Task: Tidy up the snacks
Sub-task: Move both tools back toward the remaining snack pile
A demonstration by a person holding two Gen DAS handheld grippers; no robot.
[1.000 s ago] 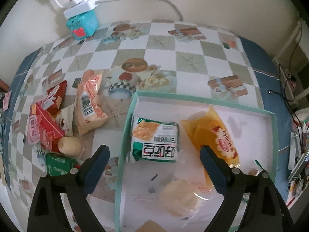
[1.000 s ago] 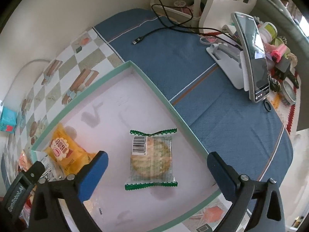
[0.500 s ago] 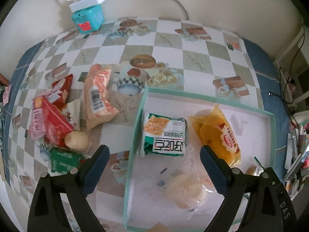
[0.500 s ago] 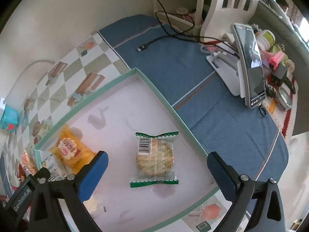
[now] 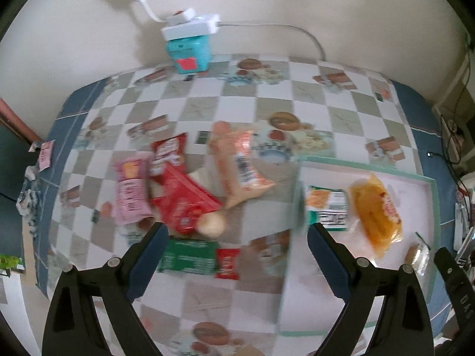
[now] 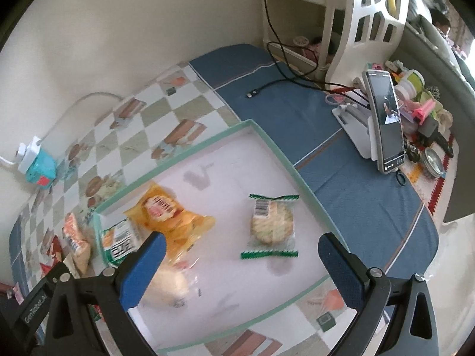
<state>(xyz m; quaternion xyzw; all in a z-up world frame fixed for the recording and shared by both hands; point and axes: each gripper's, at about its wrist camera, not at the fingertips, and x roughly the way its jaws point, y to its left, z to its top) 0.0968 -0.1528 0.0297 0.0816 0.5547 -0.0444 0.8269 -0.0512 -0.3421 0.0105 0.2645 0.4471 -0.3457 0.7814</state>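
A white box with a green rim [image 6: 285, 157] lies on the checkered tablecloth; it also shows in the left wrist view [image 5: 427, 179]. In it lie a round cracker pack [image 6: 271, 225], an orange packet [image 6: 172, 216], a green-white packet [image 6: 118, 241] and a pale bun in clear wrap [image 6: 166, 287]. My right gripper [image 6: 237, 264] is open and empty above the box. My left gripper [image 5: 237, 255] is open and empty above loose snacks left of the box: a green pack [image 5: 187, 256], small red pack [image 5: 227, 264], round bun [image 5: 210, 224], red packs [image 5: 181, 201], pink pack [image 5: 130, 192], peach bag [image 5: 242, 167].
A teal box with a white power strip [image 5: 190, 47] stands at the wall. A phone on a white stand [image 6: 384, 118], a black cable [image 6: 279, 83] and small clutter [image 6: 427, 112] lie on the blue cloth to the right. A white chair [image 6: 368, 17] stands behind.
My left gripper has swung left, from over the box to over the loose snacks; its view is blurred. My right gripper has drawn back and up, showing more of the box.
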